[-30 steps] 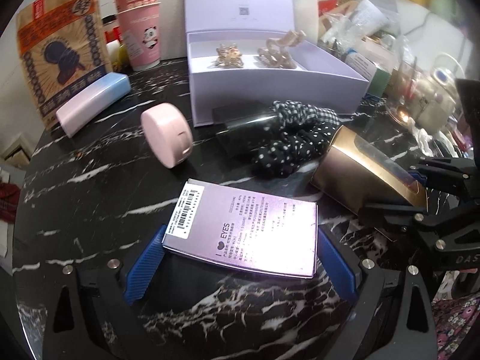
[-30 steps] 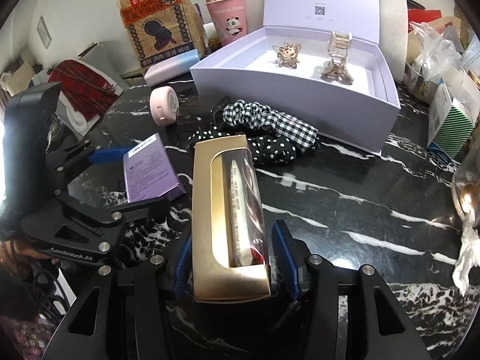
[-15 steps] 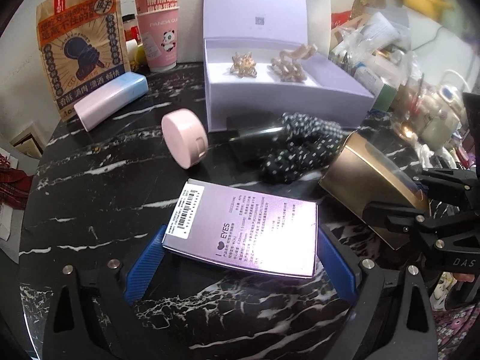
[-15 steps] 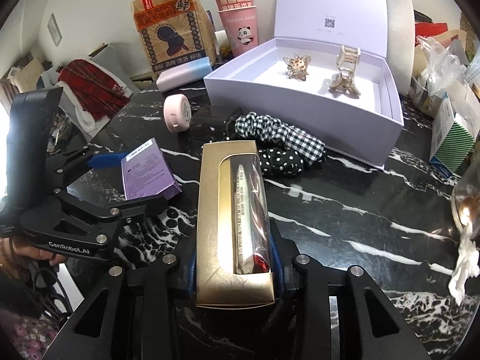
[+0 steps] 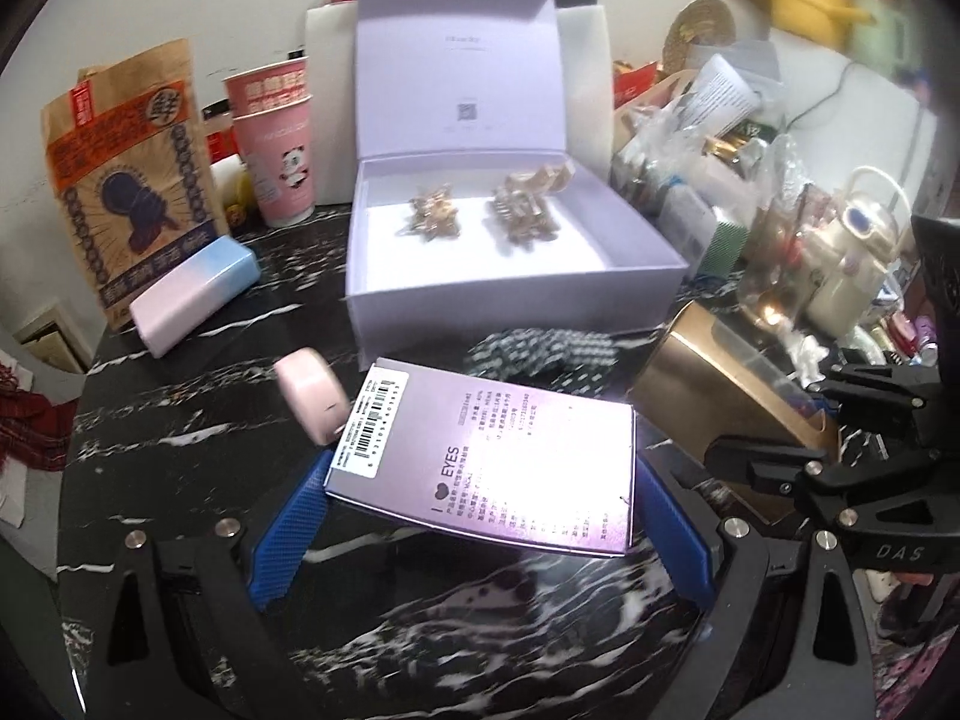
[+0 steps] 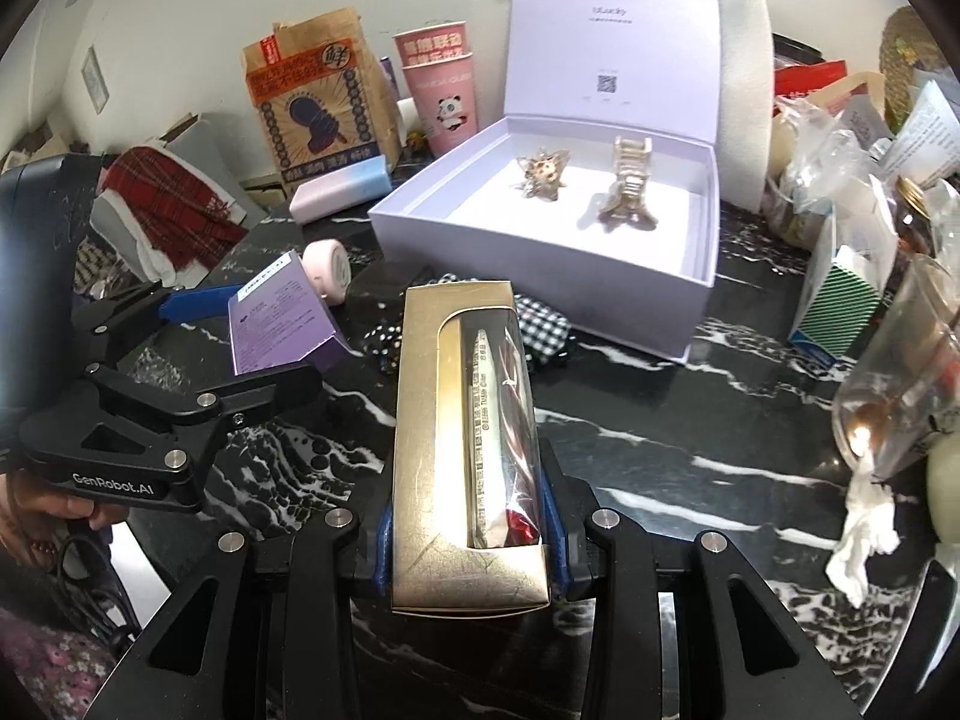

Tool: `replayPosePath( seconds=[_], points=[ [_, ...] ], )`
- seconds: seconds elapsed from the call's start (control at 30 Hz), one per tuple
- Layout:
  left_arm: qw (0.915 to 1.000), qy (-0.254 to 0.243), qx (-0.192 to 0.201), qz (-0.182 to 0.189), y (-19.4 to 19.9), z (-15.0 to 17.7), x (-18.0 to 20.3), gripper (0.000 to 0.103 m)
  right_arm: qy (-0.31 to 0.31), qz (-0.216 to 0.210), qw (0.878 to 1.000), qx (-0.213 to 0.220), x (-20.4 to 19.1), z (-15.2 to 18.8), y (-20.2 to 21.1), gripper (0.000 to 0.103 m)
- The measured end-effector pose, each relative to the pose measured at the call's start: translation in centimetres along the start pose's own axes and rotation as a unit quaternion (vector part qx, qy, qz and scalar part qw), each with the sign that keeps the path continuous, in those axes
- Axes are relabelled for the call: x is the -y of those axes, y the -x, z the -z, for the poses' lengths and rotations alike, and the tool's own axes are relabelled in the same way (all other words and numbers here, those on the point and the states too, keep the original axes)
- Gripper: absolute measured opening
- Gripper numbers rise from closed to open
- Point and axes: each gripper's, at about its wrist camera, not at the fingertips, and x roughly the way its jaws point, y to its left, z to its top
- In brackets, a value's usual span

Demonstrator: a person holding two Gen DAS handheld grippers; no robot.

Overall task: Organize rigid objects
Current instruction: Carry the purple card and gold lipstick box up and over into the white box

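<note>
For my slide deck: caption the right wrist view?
Right claw clamps a gold windowed carton before an open lilac gift box.

We see a gold box, a lilac box, a black white-veined table, and polka-dot scrunchies.

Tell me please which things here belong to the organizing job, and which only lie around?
In the job: purple box in left gripper; gold box in right gripper; open lilac gift box.

Lying about: paper snack bag; pink cups; scrunchies.
</note>
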Motion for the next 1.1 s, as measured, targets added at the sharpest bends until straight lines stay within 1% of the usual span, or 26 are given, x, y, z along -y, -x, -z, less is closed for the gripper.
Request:
replayPosePath(
  seconds=[0.17,0.33,0.47,0.83,1.1],
  points=[
    [0.9998,-0.015,0.009,0.005,-0.2,-1.5,1.4,0.097,-0.002,0.009,1.0,0.008,0.8,-0.2,1.0,0.037],
    [0.9997,-0.016,0.013,0.011,-0.6,-3.1,1.9,0.097,-0.007,0.013,1.0,0.014,1.8,-0.8,1.7,0.037],
    [0.9992,-0.023,0.026,0.02,-0.6,-4.7,2.3,0.097,-0.008,0.017,1.0,0.024,2.7,-1.6,2.2,0.037],
    [0.998,-0.038,0.048,0.016,-1.0,-8.9,1.9,0.097,0.004,0.011,0.999,0.044,3.8,-4.7,2.7,0.037],
    [0.9977,-0.04,0.049,0.023,-2.1,-11.3,1.3,0.097,0.01,0.005,0.999,0.05,4.6,-7.0,2.1,0.037]
  ],
)
